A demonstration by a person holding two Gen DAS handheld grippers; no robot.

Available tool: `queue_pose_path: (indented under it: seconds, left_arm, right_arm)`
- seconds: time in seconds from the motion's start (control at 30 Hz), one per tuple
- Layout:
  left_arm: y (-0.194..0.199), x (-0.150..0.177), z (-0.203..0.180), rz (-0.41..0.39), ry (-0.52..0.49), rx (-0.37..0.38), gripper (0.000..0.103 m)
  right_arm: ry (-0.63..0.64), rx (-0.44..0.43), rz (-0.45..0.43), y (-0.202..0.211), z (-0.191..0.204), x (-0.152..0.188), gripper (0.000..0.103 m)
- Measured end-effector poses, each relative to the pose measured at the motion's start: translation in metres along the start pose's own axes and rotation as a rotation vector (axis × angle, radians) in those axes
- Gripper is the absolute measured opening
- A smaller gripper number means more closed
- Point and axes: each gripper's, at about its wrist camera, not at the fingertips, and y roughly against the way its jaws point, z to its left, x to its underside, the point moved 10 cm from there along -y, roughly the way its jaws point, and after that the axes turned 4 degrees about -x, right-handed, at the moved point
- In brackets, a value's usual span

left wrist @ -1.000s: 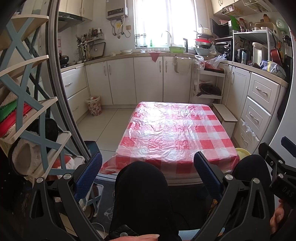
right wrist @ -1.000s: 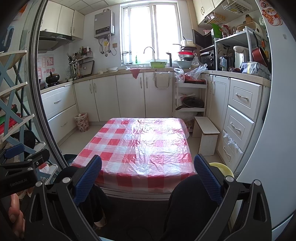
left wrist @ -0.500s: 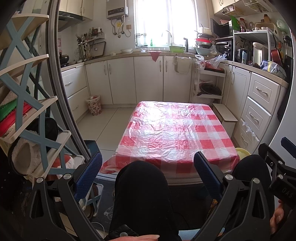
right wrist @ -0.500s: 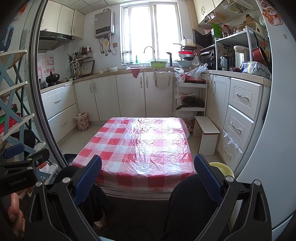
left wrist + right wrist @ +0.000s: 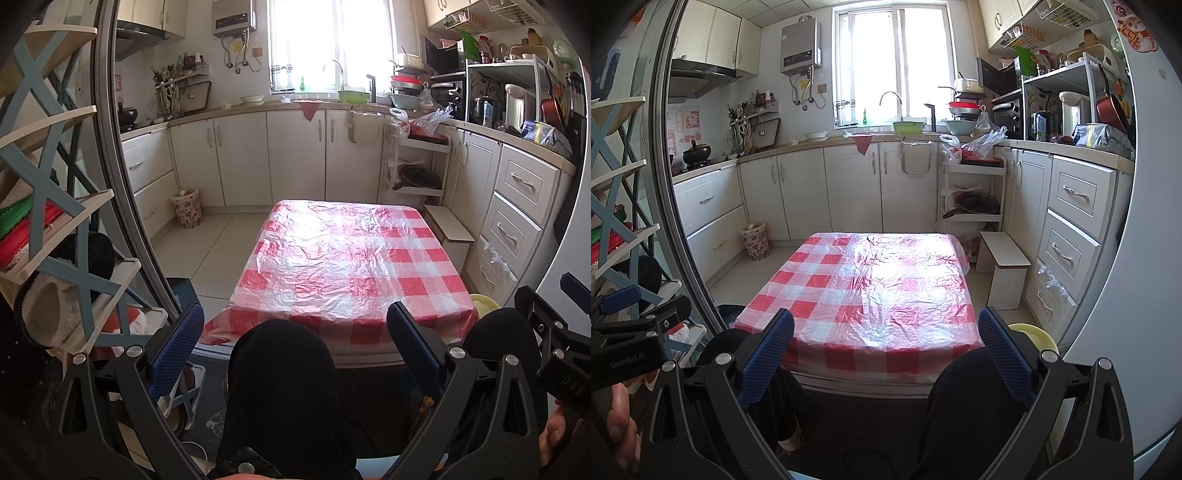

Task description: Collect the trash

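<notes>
Both the left gripper (image 5: pixel 295 332) and right gripper (image 5: pixel 886 332) stood spread wide and empty above the seated person's knees (image 5: pixel 284 369). No loose trash was visible; the crinkled plastic tablecloth (image 5: pixel 882 291) at 12 o'clock looked light, soft and slippery, best pinched at its overhanging near edge. Open floor lay toward the wastebasket (image 5: pixel 754 240) at 10 o'clock; drawers (image 5: pixel 1071 229) crowded 2 o'clock.

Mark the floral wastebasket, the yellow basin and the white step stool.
floral wastebasket (image 5: pixel 755 241): right wrist view, front of its patterned wall.
yellow basin (image 5: pixel 1032 334): right wrist view, visible rim by the table corner.
white step stool (image 5: pixel 1005 251): right wrist view, flat top.
</notes>
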Motion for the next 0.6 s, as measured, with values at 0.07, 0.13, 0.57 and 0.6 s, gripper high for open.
queue_pose_path:
  seconds: [0.07, 0.13, 0.57, 0.6]
  left_arm:
    - [0.002, 0.0, 0.002, -0.018, 0.013, -0.015, 0.095]
    - [0.003, -0.004, 0.004, -0.029, 0.017, -0.028, 0.095]
    - [-0.001, 0.001, -0.008, 0.015, -0.005, 0.019, 0.095]
    - [-0.001, 0.001, -0.008, 0.014, -0.003, 0.018, 0.095]
  right_arm:
    - [0.005, -0.002, 0.001, 0.0, 0.001, 0.001, 0.096]
    - [0.007, -0.001, -0.002, 0.0, 0.0, 0.0, 0.096]
    - [0.013, -0.001, -0.023, 0.004, -0.005, -0.005, 0.096]
    - [0.015, 0.0, -0.024, 0.004, -0.005, -0.005, 0.096]
